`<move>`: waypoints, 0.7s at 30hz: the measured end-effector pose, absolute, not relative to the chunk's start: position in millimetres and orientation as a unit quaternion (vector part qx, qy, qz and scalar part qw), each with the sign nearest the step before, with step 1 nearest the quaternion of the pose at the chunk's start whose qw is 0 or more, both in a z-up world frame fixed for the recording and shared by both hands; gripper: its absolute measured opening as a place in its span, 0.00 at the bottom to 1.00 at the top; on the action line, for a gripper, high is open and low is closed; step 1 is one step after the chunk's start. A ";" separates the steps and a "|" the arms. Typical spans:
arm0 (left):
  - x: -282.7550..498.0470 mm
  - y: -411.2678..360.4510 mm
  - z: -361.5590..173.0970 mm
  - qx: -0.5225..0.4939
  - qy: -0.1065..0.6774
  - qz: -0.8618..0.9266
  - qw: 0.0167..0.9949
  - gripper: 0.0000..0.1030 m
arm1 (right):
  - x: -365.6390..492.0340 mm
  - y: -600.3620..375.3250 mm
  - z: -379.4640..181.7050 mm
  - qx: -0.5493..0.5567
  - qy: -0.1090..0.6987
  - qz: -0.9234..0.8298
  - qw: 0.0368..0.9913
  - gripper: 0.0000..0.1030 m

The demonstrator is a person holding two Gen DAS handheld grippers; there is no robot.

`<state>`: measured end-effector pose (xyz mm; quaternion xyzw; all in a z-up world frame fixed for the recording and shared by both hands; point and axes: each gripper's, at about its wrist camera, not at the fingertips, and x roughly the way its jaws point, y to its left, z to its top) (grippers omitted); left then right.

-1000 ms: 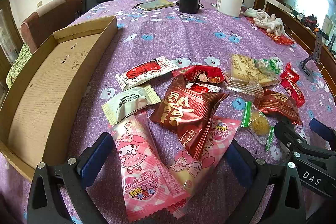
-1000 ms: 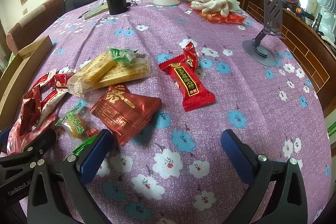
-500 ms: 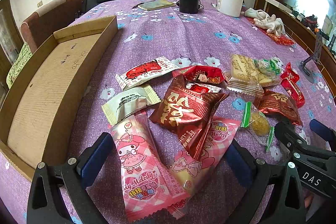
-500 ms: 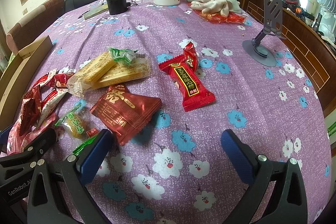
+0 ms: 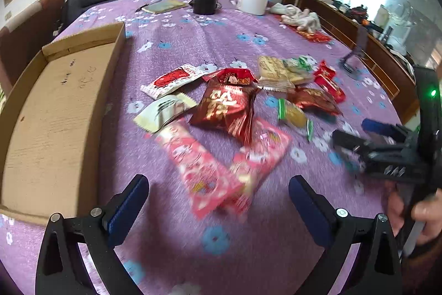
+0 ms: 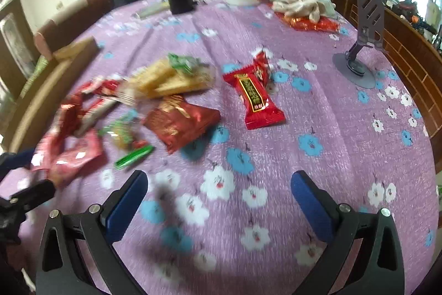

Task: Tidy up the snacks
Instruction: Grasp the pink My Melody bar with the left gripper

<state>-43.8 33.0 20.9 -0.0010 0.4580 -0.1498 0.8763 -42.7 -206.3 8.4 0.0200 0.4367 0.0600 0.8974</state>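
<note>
The left gripper (image 5: 218, 201) stands wide and holds nothing, poised above the near edge of the snack pile. Just beyond its fingers lie two pink packs (image 5: 204, 170), blurred here, crossing at their near ends. Past them sits a dark red bag (image 5: 226, 108), with a white pack (image 5: 164, 112) to its left and a red-and-white pack (image 5: 172, 79) farther off.

The right gripper (image 6: 219, 198) is also wide and empty, over bare tablecloth (image 6: 345, 129). Ahead of it lies a red bar (image 6: 255, 98); to the left, a second dark red bag (image 6: 179, 120), a green-ended sweet (image 6: 124, 137) and a yellow biscuit pack (image 6: 168, 79).

The box (image 5: 55, 112) stands at the left of the table, just beside the pile, and nothing shows inside it. Every snack in view lies on the cloth. So, if the box is where they belong, the sorting looks hardly begun: no snack is gripped, none is put away, and the whole pile is left to move. The pink packs lie nearest the left gripper and look the likeliest first pick.
</note>
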 end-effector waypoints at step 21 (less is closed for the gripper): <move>-13.7 56.4 29.9 -0.074 0.475 -0.125 0.868 0.66 | -91.9 -186.5 59.3 0.024 0.366 0.155 0.917 0.89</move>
